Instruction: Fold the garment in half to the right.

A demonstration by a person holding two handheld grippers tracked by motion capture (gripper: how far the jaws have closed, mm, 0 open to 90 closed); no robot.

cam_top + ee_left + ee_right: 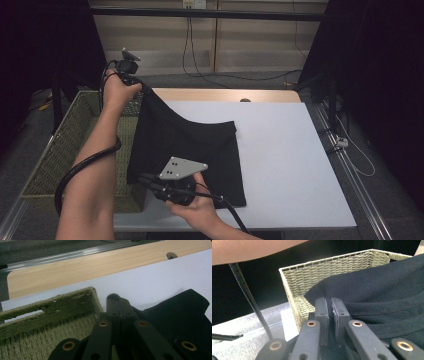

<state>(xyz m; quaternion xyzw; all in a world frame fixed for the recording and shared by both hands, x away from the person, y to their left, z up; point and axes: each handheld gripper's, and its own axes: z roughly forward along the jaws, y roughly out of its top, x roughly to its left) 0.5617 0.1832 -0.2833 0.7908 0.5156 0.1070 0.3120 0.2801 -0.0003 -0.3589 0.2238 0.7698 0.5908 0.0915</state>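
Pinching the black cloth (185, 145), both grippers, left gripper (141, 86) and right gripper (141, 178), beside basket (75, 130).

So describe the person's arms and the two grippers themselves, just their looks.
Both forearms are bare, no sleeves showing. Each gripper, left gripper and right gripper, is black with two flat jaws and brass-coloured rivets, trails a ribbed black cable and carries a grey three-cornered plate dotted with holes.
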